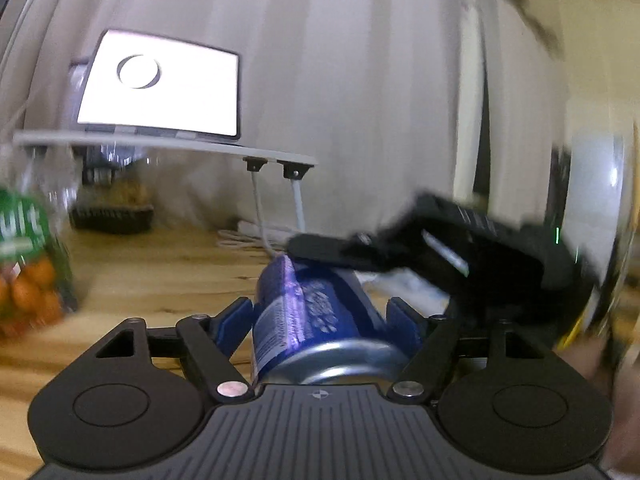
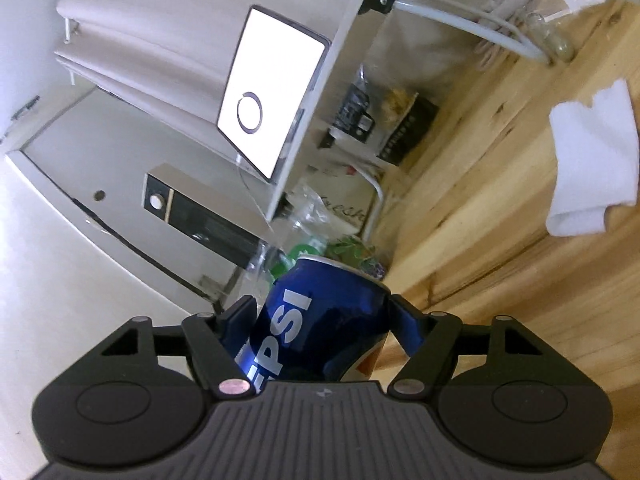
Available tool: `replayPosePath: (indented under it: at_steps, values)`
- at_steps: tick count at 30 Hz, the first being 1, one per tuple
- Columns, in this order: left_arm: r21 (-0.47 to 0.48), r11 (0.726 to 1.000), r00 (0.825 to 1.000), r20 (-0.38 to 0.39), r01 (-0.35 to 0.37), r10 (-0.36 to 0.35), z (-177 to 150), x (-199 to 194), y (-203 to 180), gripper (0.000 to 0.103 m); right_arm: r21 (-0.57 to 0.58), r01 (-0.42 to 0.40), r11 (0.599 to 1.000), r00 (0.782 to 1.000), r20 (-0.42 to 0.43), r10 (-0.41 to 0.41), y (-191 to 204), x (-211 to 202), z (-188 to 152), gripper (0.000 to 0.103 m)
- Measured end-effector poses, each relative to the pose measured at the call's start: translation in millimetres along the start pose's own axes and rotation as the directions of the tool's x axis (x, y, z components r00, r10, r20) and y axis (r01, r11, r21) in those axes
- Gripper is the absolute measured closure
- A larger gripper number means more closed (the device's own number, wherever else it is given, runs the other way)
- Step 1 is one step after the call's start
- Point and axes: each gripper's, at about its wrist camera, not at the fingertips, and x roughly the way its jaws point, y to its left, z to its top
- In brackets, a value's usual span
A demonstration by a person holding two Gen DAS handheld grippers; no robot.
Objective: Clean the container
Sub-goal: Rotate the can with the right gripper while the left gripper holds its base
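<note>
The blue Pepsi can (image 2: 320,320) sits between the blue pads of both tools at once: the right gripper (image 2: 320,320) clamps its printed side wall, with the rim pointing away from the camera, and the left gripper (image 1: 320,324) has its jaws closed on the same can (image 1: 316,320) with the silver base turned towards the lens. It is held in the air above the wooden desk (image 2: 500,240), near the white shelf with the bright tablet (image 2: 272,96). I judge the can light and thin-walled, easily dented, and its glossy skin slippery, so a moderate squeeze at mid-body suits it best. Whether any liquid remains inside cannot be seen. A folded white cloth (image 2: 592,160) lies on the desk to the right, well apart, apparently available for wiping.
</note>
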Motion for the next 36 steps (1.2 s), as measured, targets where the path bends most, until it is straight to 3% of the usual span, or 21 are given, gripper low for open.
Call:
replayPosePath:
  at_steps: [5,8,10,13,16,17,18,19,21,23,25,27,31,36]
  values:
    - [-0.006,1.0,1.0,-0.008,0.008,-0.008,3.7,0.9,3.1,0.034,-0.002,-0.012,1.0,1.0,0.008,0.012,0.1,-5.1,0.9,0.03]
    - [0.174,0.983,0.998,0.003,-0.065,0.065,-5.5,0.1,-11.9,0.034,-0.023,0.019,1.0,1.0,-0.003,-0.019,3.0,-5.6,2.8,0.029]
    - [0.357,0.926,0.992,0.028,-0.123,0.12,-15.6,0.2,-28.0,0.034,-0.047,0.06,0.997,0.998,-0.012,-0.061,6.2,-5.1,4.7,0.023]
    - [0.571,0.801,0.982,0.066,-0.181,0.175,-33.0,2.7,-48.3,0.034,-0.044,0.09,0.995,0.996,-0.02,-0.091,6.8,-3.6,6.6,0.02]
    - [0.704,0.675,0.973,0.108,-0.219,0.203,-48.6,5.6,-61.6,0.034,-0.017,0.104,0.994,0.994,-0.035,-0.104,3.6,-0.4,5.5,0.013]
    - [0.73,0.645,0.971,0.119,-0.226,0.206,-52.1,6.3,-64.1,0.034,-0.02,0.108,0.994,0.993,-0.041,-0.109,3.4,1.2,4.5,0.013]
    - [0.741,0.631,0.97,0.124,-0.229,0.207,-53.7,6.8,-65.2,0.034,-0.019,0.109,0.994,0.993,-0.048,-0.11,2.6,2.6,3.2,0.013]
    - [0.739,0.634,0.971,0.121,-0.228,0.207,-53.3,6.9,-65.2,0.034,-0.014,0.106,0.994,0.993,-0.054,-0.107,1.3,3.7,1.9,0.014]
    - [0.695,0.687,0.975,0.097,-0.211,0.201,-47.6,6.4,-60.4,0.033,-0.002,0.095,0.995,0.993,-0.068,-0.095,-1.7,5.7,-0.7,0.027]
    - [0.609,0.769,0.979,0.075,-0.195,0.189,-39.3,4.6,-51.6,0.033,0.024,0.068,0.997,0.996,-0.057,-0.067,-6.3,4.5,-2.9,0.033]
    - [0.489,0.856,0.985,0.055,-0.168,0.162,-29.1,1.2,-40.2,0.033,0.063,0.034,0.997,0.999,-0.021,-0.033,-12.4,0.5,-4.4,0.033]
    - [0.369,0.92,0.991,0.045,-0.131,0.123,-19.7,-1.6,-29.8,0.033,0.111,-0.01,0.994,1.0,0.022,0.008,-20.1,-4.8,-6.0,0.033]
    - [0.263,0.96,0.996,0.032,-0.093,0.088,-12.4,-2.6,-17.8,0.033,0.124,-0.067,0.99,0.996,0.068,0.059,-23.1,-10.3,-10.9,0.033]
    - [0.266,0.961,0.997,0.023,-0.077,0.074,-16.2,-5.1,-17.3,0.036,0.091,-0.08,0.993,0.995,0.062,0.074,-17.4,-12.1,-12.3,0.033]
